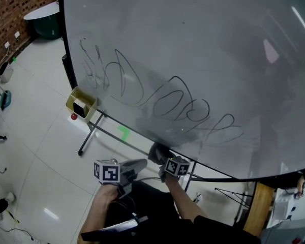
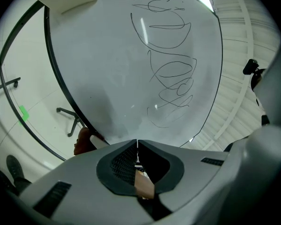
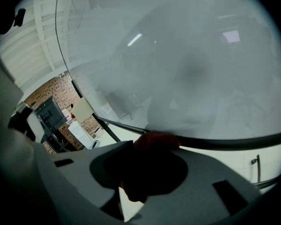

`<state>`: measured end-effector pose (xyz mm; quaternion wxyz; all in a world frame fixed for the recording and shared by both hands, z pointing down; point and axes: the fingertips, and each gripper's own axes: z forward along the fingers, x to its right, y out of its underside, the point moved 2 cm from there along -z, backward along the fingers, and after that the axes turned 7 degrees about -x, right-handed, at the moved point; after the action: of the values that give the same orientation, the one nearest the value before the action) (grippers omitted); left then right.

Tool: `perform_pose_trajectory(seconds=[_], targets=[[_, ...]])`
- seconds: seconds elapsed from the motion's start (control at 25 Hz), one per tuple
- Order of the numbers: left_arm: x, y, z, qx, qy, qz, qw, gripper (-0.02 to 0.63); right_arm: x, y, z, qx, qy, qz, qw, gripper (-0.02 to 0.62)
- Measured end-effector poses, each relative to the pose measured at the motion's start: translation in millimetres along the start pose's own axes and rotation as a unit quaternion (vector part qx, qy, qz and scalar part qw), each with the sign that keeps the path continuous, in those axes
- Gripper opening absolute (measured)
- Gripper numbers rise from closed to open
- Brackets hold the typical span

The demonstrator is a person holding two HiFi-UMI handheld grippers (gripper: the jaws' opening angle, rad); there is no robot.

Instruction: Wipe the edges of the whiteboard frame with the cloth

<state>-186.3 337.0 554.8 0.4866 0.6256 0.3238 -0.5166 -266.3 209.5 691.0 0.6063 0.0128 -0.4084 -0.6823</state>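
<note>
While my left gripper (image 1: pixel 134 165) hangs at the lower left of the head view with its fingers (image 2: pixel 116 164) pressed together on nothing, it takes no part in the wipe, as I judge it. It sits just below the board's bottom edge and just beside my right gripper (image 1: pixel 161 156), which is the nearer hand to the work.

My right fingers are pinching the cloth (image 1: pixel 155 150), a dark reddish wad. In the right gripper view the cloth (image 3: pixel 157 140) bulges out past the fingertips and touches the black whiteboard frame (image 3: pixel 225 142) from below.

What the next stroke turns on is the line of that edge. In the head view the whiteboard frame (image 1: pixel 229 178) runs long from upper left, past the cloth near bottom centre, and on towards the right margin. The cloth sits partway along it, so there is edge on both sides to cover.

Leftward, the stand's legs (image 1: pixel 91 133) and a tan box (image 1: pixel 81 103) sit close under the corner, so room is tighter there. Rightward, the edge looks open, with a wooden piece (image 1: pixel 256 202) below it but apart. I would slide along the edge, keeping the cloth pressed up against it and off the scribbles (image 1: pixel 183 108) above.
</note>
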Motion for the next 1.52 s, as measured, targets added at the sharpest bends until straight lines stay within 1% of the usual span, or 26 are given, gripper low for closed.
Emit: perform_pose_trajectory(seconds=[0.12,0.2,0.28,0.4,0.64,0.76,0.96,1.04,1.2,1.36,1.52], targets=[[-9,-7,-1,0.0,-0.014,0.0,0.9999,-0.006,-7,-3,2,-0.001,-0.008,-0.013,1.0,0.107],[-15,-14,-2,0.002,-0.027,0.0,0.9996,-0.006,-17,-9,3,0.005,-0.028,-0.022,0.999,0.107],[-17,-22,-1,0.005,-0.037,-0.003,0.9993,-0.006,-22,-11,7,0.006,-0.041,-0.019,0.999,0.107],[-18,-33,6,0.004,-0.042,-0.002,0.9991,-0.006,-17,-6,11,0.0,-0.044,-0.009,0.999,0.107],[-27,-44,10,0.012,-0.07,-0.001,0.9975,-0.006,-25,-9,15,-0.005,-0.075,-0.033,0.997,0.106],[-27,-43,11,0.018,-0.078,-0.006,0.9968,-0.006,-28,-12,14,-0.012,-0.078,-0.046,0.996,0.106],[-25,-44,8,0.019,-0.084,-0.005,0.9962,-0.006,-30,-11,20,-0.007,-0.075,-0.029,0.997,0.106],[-28,-47,3,0.019,-0.083,-0.004,0.9963,-0.006,-35,-14,24,-0.008,-0.075,-0.035,0.997,0.106],[-36,-55,-10,0.013,-0.068,-0.005,0.9976,-0.006,-46,-18,31,-0.006,-0.066,-0.038,0.997,0.106],[-39,-67,-32,-0.012,-0.048,0.001,0.9988,-0.006,-60,-22,40,0.011,-0.048,-0.033,0.998,0.106],[-42,-75,-72,-0.042,-0.035,0.006,0.9985,-0.006,-74,-21,62,0.019,-0.006,-0.023,1.0,0.106]])
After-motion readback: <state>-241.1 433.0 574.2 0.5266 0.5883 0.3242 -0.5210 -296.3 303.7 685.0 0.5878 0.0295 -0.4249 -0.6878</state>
